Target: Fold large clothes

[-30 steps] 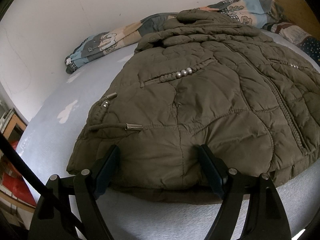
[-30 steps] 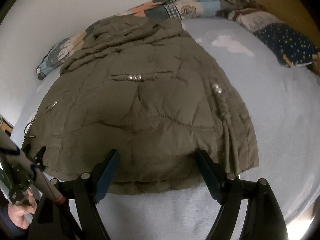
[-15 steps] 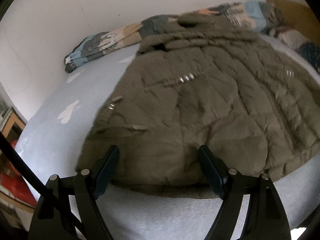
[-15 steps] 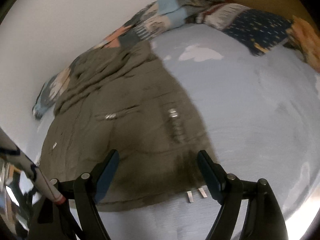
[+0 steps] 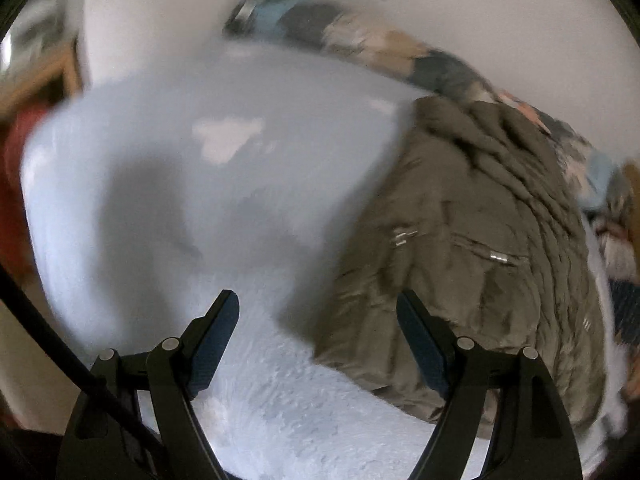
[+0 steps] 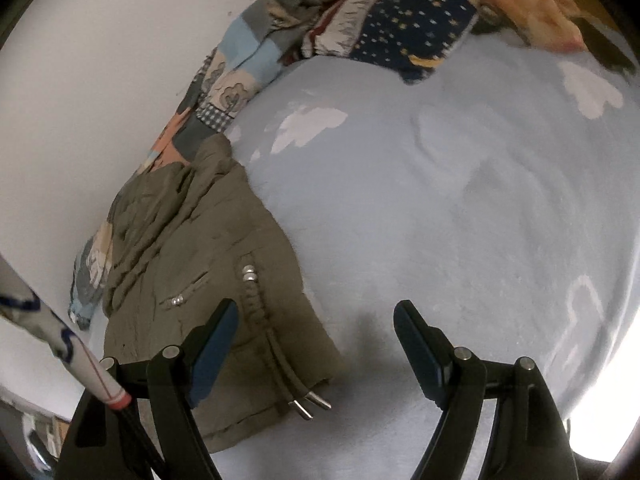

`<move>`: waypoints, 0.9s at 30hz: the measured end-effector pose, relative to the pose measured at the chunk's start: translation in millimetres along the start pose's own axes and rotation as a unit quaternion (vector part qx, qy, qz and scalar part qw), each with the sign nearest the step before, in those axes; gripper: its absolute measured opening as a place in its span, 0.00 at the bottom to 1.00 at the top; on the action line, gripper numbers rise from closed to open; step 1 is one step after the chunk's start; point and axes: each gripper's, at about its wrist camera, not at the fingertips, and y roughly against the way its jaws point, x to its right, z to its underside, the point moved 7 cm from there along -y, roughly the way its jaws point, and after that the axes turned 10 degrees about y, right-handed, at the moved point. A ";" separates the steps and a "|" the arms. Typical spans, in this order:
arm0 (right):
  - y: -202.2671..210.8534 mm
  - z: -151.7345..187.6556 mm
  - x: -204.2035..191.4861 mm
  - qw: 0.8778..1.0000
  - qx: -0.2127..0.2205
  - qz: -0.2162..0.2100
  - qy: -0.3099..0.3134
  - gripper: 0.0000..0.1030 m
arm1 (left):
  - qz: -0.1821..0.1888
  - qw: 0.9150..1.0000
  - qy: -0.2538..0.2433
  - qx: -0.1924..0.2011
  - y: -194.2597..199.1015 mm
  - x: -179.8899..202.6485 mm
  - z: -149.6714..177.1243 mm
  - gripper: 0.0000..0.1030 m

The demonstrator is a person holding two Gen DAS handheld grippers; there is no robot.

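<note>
Beside the jacket (image 6: 208,280), bare bedsheet (image 6: 460,200) spreads wide.

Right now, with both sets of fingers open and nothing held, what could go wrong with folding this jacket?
1. The left wrist view is blurred, so a grab at the jacket could miss its edge.
2. The loose drawstring with metal tips lies near the right gripper and could get pinched instead of the hem.
3. The patchwork blanket touches the jacket's top and might drag along.
</note>
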 end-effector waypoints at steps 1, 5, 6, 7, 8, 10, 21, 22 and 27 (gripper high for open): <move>-1.4 1.1 1.5 1.000 -0.003 -0.004 -0.007 0.81 | 0.005 1.000 0.020 -0.017 -6.7 -7.4 0.2 0.78; -7.1 5.1 2.3 1.000 -0.014 -0.016 -0.020 0.81 | 0.023 0.995 0.079 -0.059 -25.9 -25.8 3.5 0.78; -8.6 5.5 2.5 0.999 -0.015 -0.018 -0.021 0.81 | 0.027 0.994 0.083 -0.060 -27.5 -26.5 4.5 0.78; -10.2 6.1 2.3 0.999 -0.018 -0.022 -0.024 0.81 | 0.031 0.994 0.086 -0.062 -29.2 -26.2 5.0 0.78; -12.0 6.8 1.7 0.999 -0.020 -0.026 -0.025 0.81 | 0.033 0.994 0.088 -0.063 -30.1 -25.5 5.6 0.78; -14.9 9.9 -0.9 0.999 -0.026 -0.031 -0.027 0.81 | 0.037 0.993 0.091 -0.066 -32.2 -23.8 8.5 0.78; -32.0 23.6 -4.5 0.996 -0.056 -0.049 -0.042 0.81 | 0.040 0.992 0.103 -0.054 -33.5 -20.7 10.3 0.78; -33.1 24.4 -5.7 0.996 -0.057 -0.049 -0.041 0.81 | 0.047 0.991 0.115 -0.056 -33.7 -24.4 10.5 0.78; -36.1 25.6 -8.9 0.996 -0.061 -0.056 -0.038 0.81 | 0.054 0.990 0.118 -0.055 -31.8 -21.8 19.5 0.78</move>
